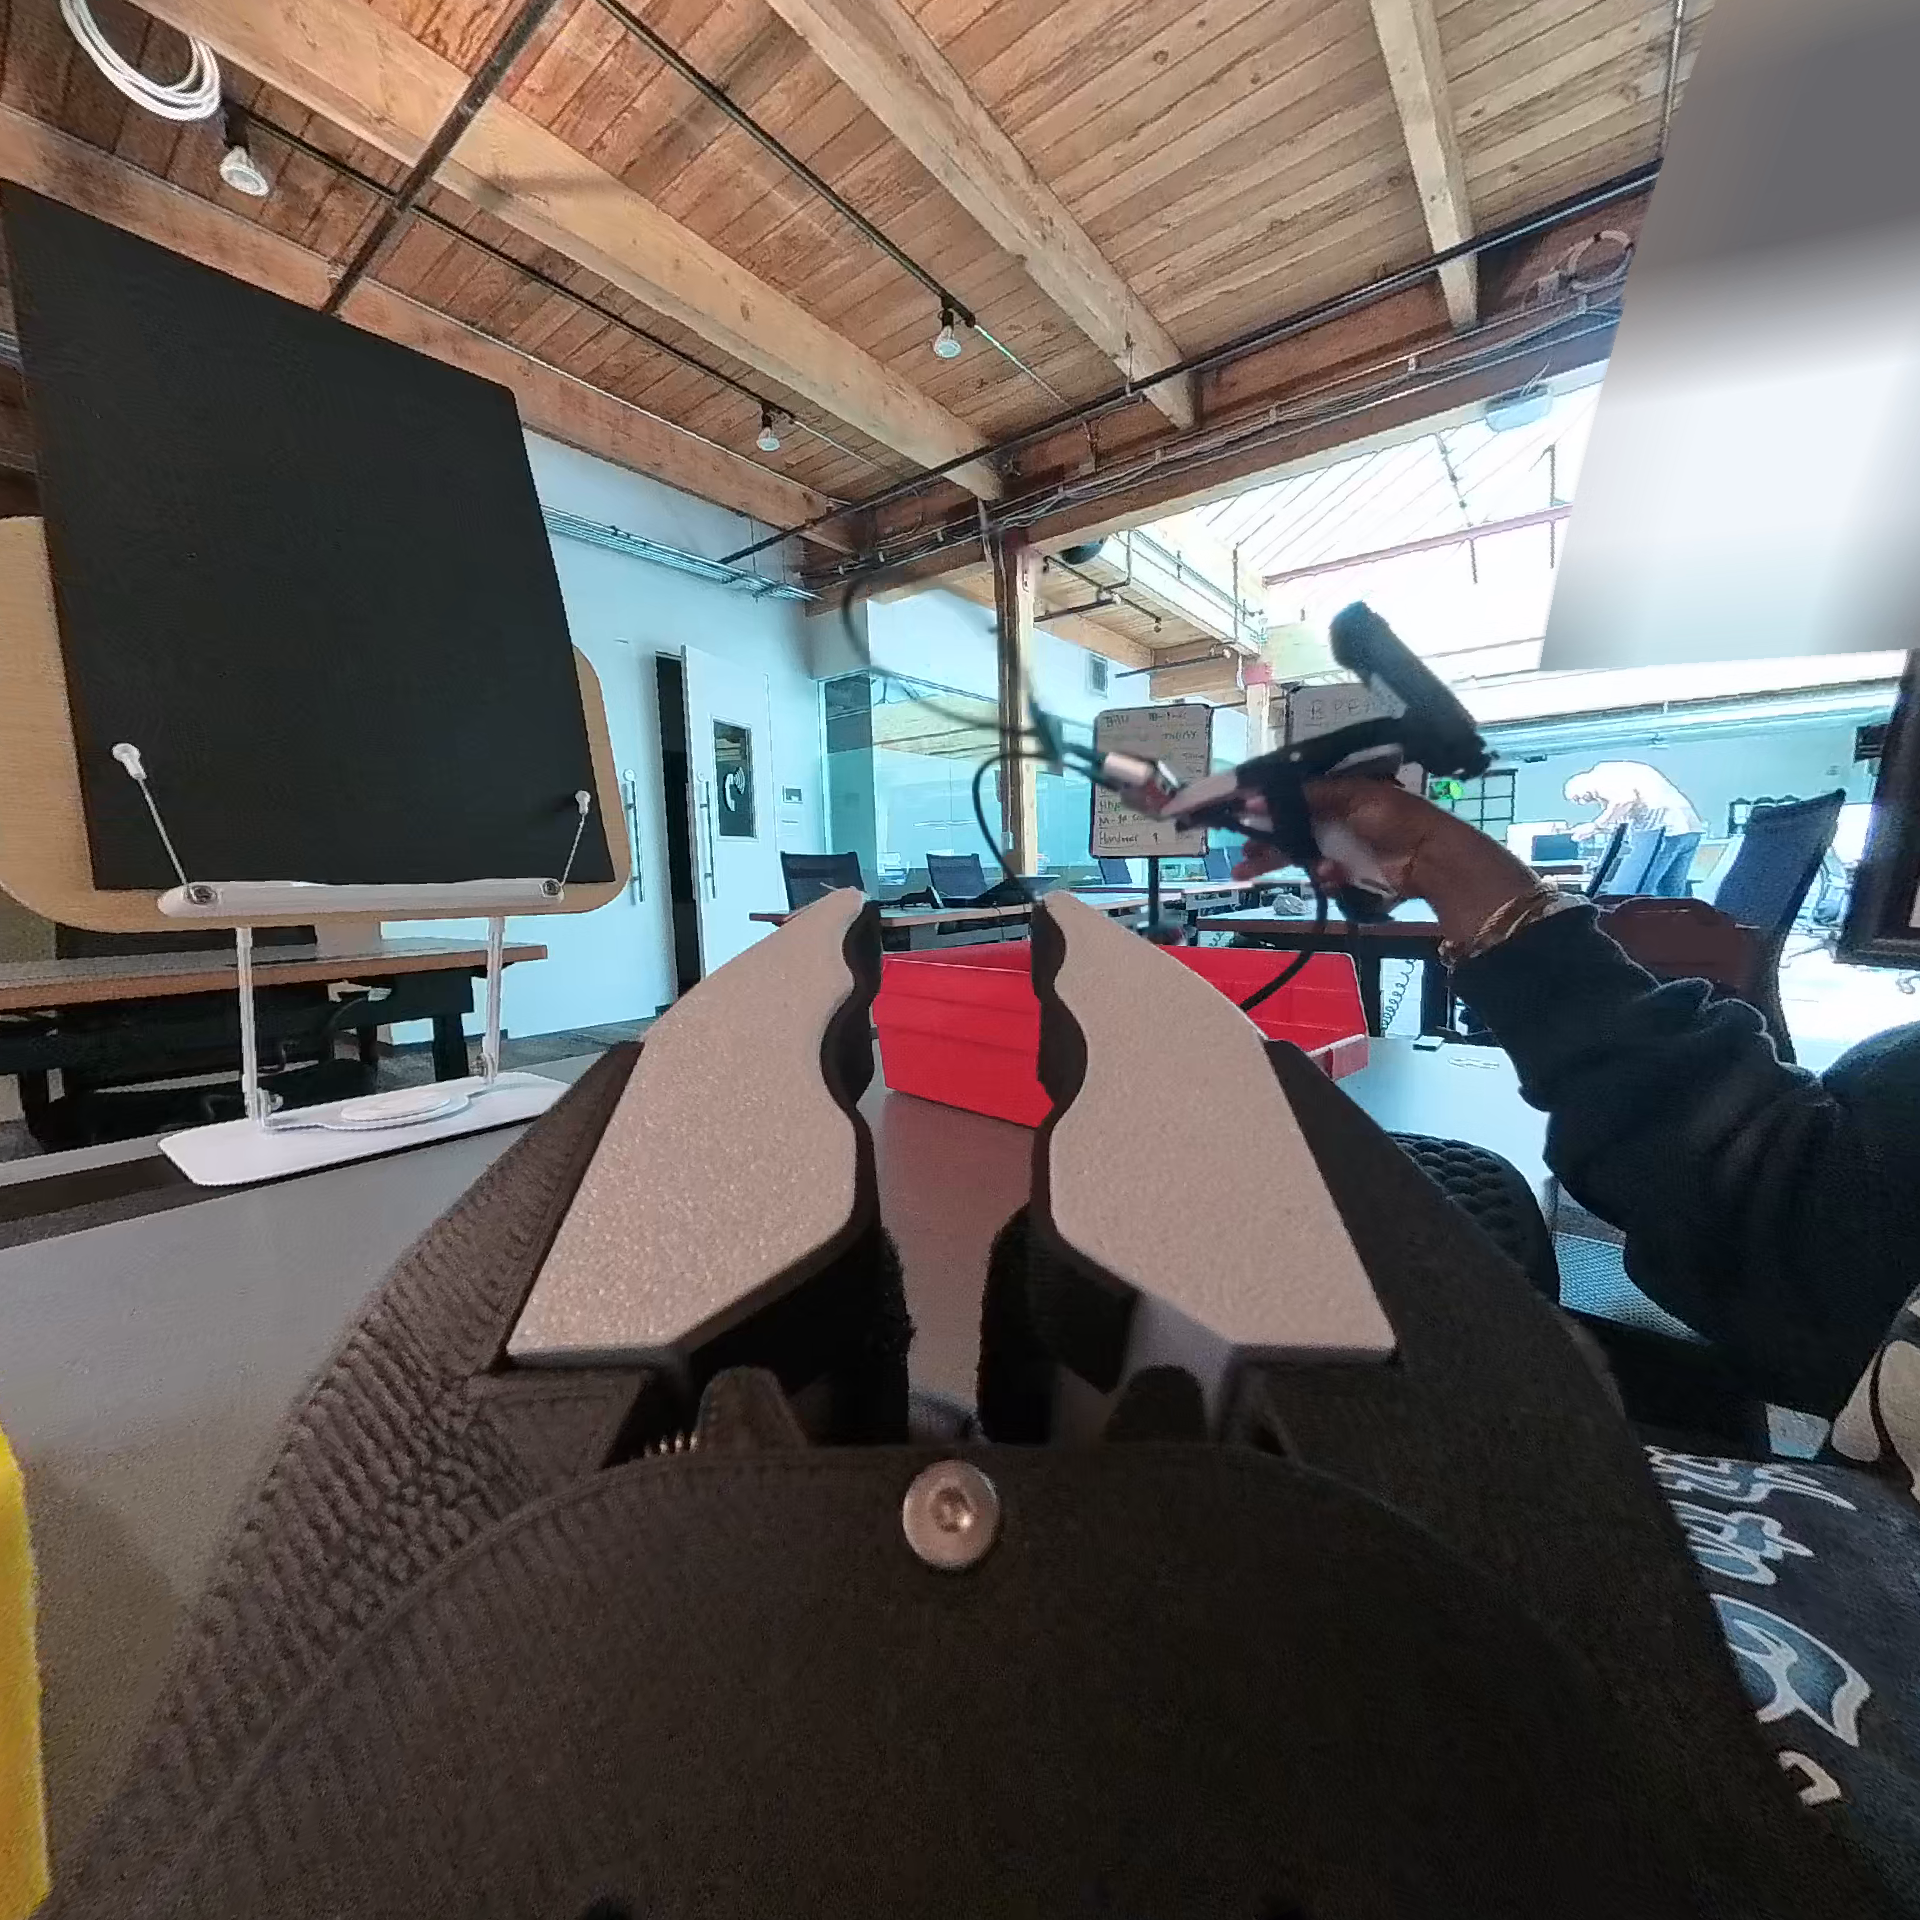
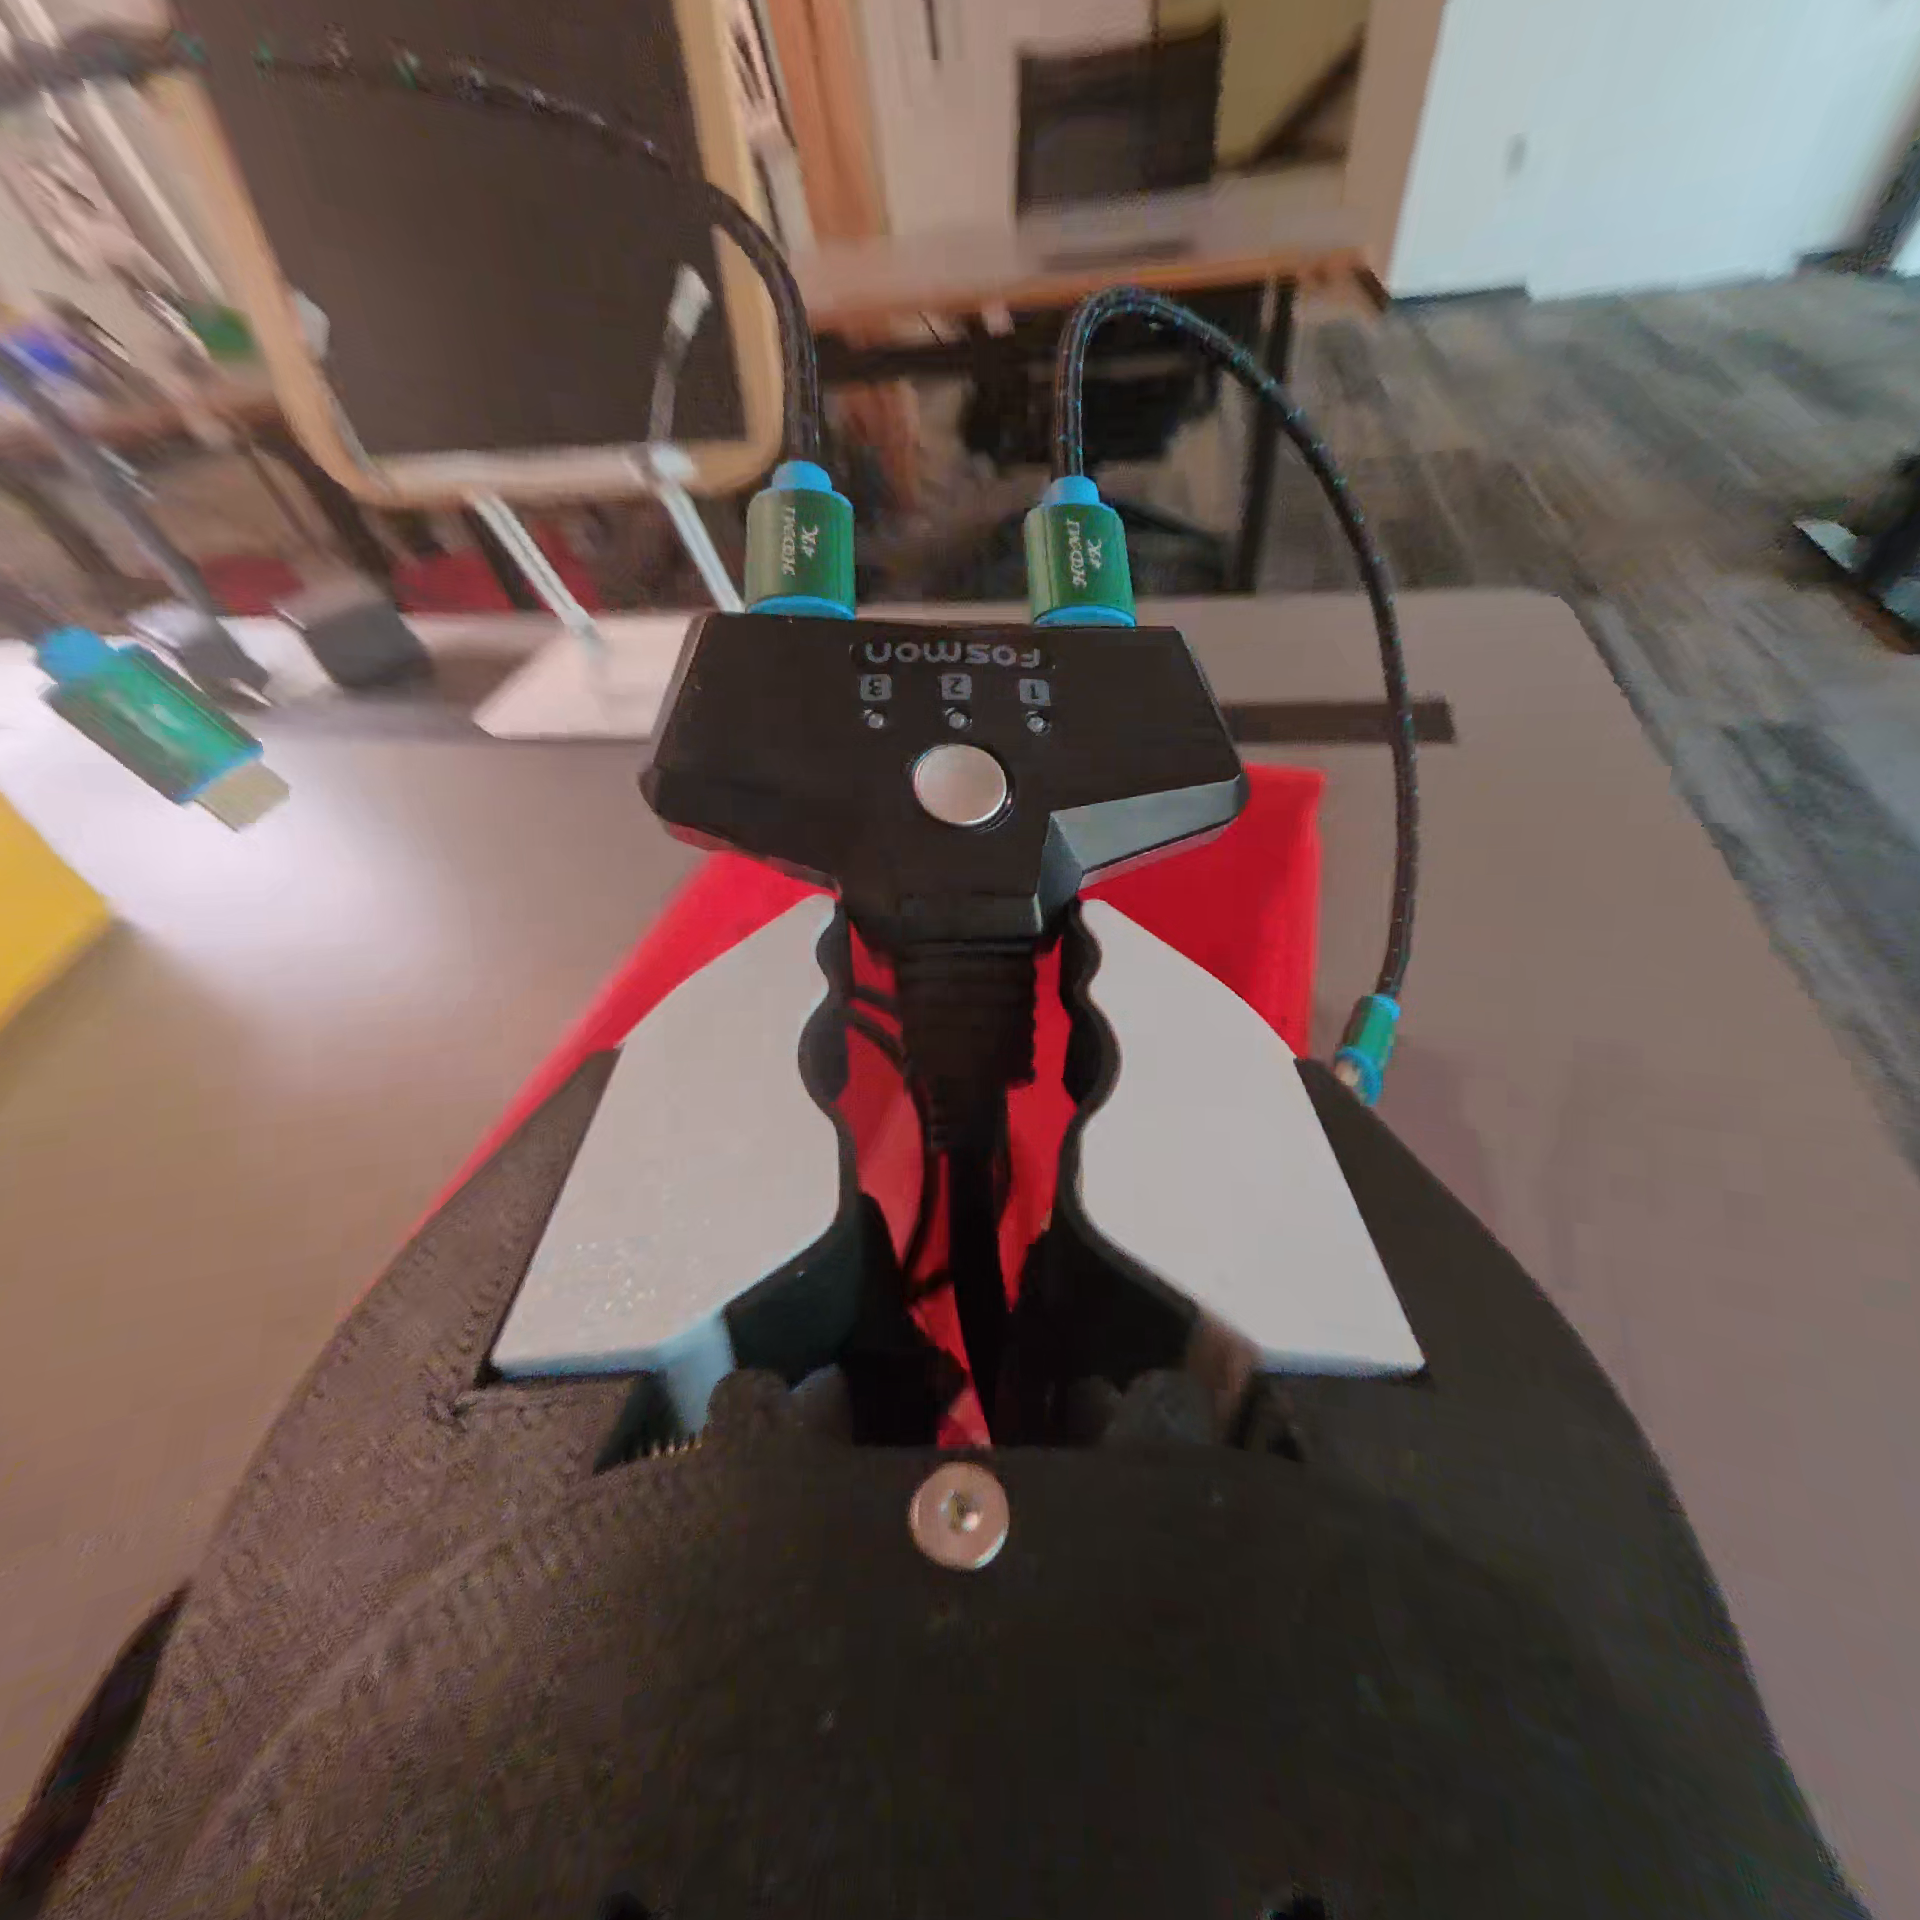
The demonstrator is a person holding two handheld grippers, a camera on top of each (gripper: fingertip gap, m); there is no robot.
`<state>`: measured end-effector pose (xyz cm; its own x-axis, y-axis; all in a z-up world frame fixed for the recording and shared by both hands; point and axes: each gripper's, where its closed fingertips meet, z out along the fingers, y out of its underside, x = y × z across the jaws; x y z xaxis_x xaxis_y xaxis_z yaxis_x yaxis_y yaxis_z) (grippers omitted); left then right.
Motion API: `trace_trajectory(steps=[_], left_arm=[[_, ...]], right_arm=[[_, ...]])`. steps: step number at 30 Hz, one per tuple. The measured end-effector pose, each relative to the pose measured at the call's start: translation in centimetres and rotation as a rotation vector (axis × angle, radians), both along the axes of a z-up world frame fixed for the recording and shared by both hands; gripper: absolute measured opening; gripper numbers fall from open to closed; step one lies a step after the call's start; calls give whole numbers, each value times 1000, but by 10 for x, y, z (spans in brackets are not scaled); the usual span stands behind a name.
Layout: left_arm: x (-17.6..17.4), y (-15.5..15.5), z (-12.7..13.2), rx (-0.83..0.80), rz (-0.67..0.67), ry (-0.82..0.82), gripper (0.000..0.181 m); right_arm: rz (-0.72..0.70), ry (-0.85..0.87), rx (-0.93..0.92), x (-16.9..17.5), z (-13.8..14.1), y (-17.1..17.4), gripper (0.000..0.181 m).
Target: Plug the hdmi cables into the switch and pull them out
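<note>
In the right wrist view my right gripper (image 2: pixel 956 925) is shut on the narrow neck of the black HDMI switch (image 2: pixel 945 727) and holds it above the red bin (image 2: pixel 1278 831). Two green-and-blue HDMI plugs sit in its far ports, one on the left (image 2: pixel 800 551) and one on the right (image 2: pixel 1081 561). The right cable loops round to a loose plug (image 2: pixel 1371 1039). Another loose plug (image 2: pixel 156 727) hangs blurred at the left. My left gripper (image 1: pixel 956 914) is open, low over the table, with a black cable (image 1: pixel 997 821) running past its right fingertip. The right gripper (image 1: pixel 1205 795) shows raised there.
The red bin (image 1: pixel 966 1029) stands on the grey table (image 1: pixel 208 1299) just beyond my left gripper. A black board on a white stand (image 1: pixel 291 540) is at the back left. A yellow object (image 1: pixel 16 1662) is at the near left. A person's sleeved arm (image 1: pixel 1662 1091) crosses the right.
</note>
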<state>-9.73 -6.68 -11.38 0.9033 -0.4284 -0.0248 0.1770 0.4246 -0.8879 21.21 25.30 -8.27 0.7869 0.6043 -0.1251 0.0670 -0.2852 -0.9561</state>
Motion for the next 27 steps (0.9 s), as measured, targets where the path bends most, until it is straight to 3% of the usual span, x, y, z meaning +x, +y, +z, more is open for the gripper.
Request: trace_trajectory(steps=[7, 16, 19, 21, 24, 27], left_arm=[[-2, 1, 0, -3, -6, -18, 27], [2, 0, -1, 1, -1, 16, 27], [1, 0, 0, 3, -4, 5, 27], [0, -1, 0, 9, -3, 1, 27], [2, 0, 0, 5, -5, 9, 27], [3, -1, 0, 9, 3, 28, 27]], right_arm=[[-160, -517, -134, 4, -66, 13, 39], [-70, -872, -292, -18, -137, 3, 36], [-50, -894, -328, -19, -148, 4, 37], [53, -861, -411, -27, -159, -9, 30], [217, -808, -458, -42, -170, -22, 48], [243, -730, -441, -43, -151, -28, 80]])
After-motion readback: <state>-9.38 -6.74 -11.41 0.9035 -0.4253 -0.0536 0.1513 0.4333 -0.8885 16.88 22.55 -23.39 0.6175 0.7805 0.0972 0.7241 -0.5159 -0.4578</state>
